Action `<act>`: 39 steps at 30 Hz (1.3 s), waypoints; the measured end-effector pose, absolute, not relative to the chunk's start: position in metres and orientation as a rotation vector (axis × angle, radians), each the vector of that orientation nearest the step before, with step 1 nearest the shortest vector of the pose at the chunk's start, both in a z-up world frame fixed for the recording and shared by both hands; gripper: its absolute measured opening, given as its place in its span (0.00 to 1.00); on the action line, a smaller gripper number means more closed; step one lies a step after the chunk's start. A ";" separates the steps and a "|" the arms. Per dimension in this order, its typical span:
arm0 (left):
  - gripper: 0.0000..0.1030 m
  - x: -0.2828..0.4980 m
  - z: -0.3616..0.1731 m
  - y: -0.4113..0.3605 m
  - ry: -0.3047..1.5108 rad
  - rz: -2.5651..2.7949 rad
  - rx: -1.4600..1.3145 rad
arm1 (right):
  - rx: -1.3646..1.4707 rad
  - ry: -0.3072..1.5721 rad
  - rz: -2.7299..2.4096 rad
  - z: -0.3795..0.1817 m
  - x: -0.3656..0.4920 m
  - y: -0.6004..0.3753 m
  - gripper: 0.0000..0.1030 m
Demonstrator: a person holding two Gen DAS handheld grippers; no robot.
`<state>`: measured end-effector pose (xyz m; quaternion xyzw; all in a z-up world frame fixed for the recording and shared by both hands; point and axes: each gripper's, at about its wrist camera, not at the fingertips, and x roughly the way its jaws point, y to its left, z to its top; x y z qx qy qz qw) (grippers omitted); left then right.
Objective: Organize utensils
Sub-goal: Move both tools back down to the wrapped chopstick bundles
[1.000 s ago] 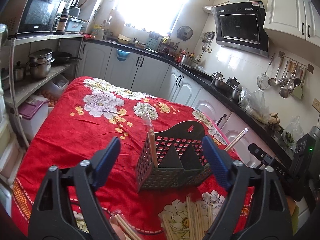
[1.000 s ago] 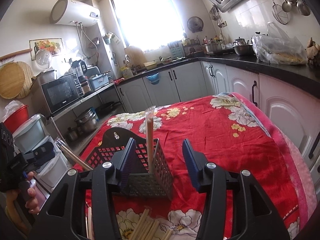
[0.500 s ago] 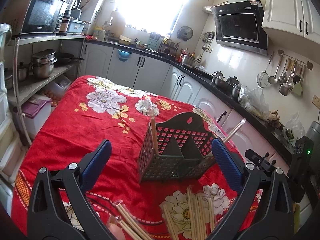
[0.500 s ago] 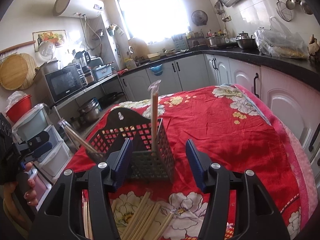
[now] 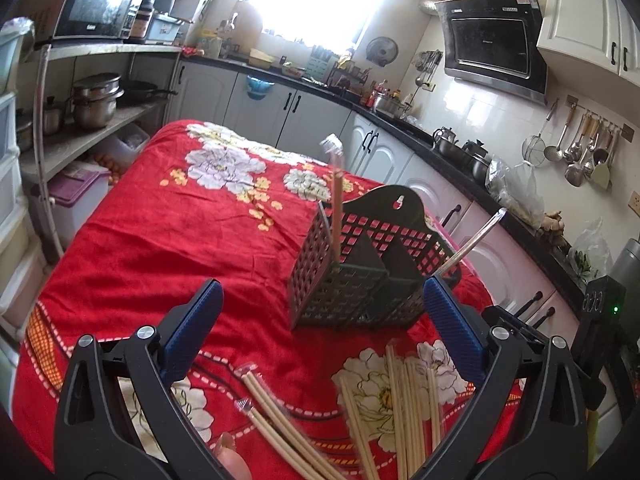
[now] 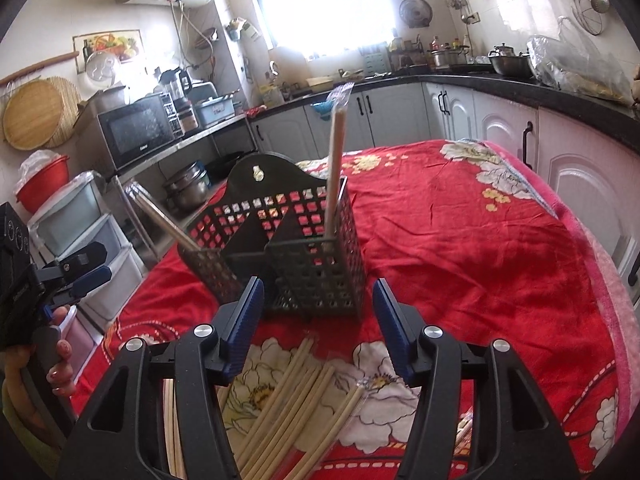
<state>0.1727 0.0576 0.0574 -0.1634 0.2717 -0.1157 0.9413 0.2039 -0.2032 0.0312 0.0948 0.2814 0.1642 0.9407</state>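
Note:
A dark perforated utensil caddy [image 5: 360, 268] [image 6: 288, 248] stands on the red floral cloth [image 5: 160, 240]. One wrapped pair of chopsticks [image 5: 337, 196] [image 6: 334, 160] stands upright in an end compartment. Another wrapped pair [image 5: 472, 240] [image 6: 160, 216] leans out of the opposite end. Loose chopsticks [image 5: 400, 400] [image 6: 288, 400] lie on the cloth in front of the caddy, below both grippers. My left gripper [image 5: 320, 308] is open wide with nothing between its fingers. My right gripper [image 6: 318, 300] is open too and empty, just short of the caddy.
White kitchen cabinets [image 6: 500, 128] line the far and right sides. A shelf with pots [image 5: 96, 100] and a microwave [image 6: 136, 132] stands to the left. In the right wrist view a hand [image 6: 56, 360] holds the other gripper at the left edge.
Both grippers have drawn back from the caddy and sunk, bringing more loose chopsticks into view. The left jaws have spread wider; the right jaws opened slightly.

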 end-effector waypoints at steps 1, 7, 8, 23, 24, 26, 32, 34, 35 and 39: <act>0.90 0.172 0.056 0.059 0.558 -0.234 -0.336 | 0.189 0.580 0.340 0.029 0.203 -0.202 0.53; 0.90 0.169 0.044 0.065 0.587 -0.222 -0.348 | 0.173 0.612 0.354 0.022 0.202 -0.193 0.53; 0.90 0.169 0.041 0.066 0.593 -0.219 -0.349 | 0.169 0.617 0.357 0.020 0.202 -0.191 0.53; 0.89 0.167 0.000 0.088 0.715 -0.196 -0.420 | 0.102 0.699 0.387 0.003 0.212 -0.167 0.53; 0.88 0.168 -0.003 0.089 0.724 -0.196 -0.424 | 0.093 0.711 0.387 0.000 0.214 -0.164 0.53; 0.80 0.169 -0.008 0.091 0.742 -0.204 -0.435 | 0.075 0.739 0.387 -0.005 0.218 -0.159 0.53; 0.44 0.176 -0.025 0.092 0.806 -0.237 -0.480 | 0.044 0.780 0.387 -0.018 0.228 -0.149 0.48; 0.35 0.179 -0.030 0.092 0.824 -0.253 -0.494 | 0.039 0.788 0.385 -0.021 0.231 -0.148 0.46; 0.34 0.181 -0.033 0.092 0.836 -0.259 -0.500 | 0.037 0.793 0.383 -0.022 0.233 -0.148 0.44; 0.33 0.189 -0.042 0.090 0.885 -0.280 -0.543 | 0.032 0.805 0.380 -0.026 0.237 -0.146 0.42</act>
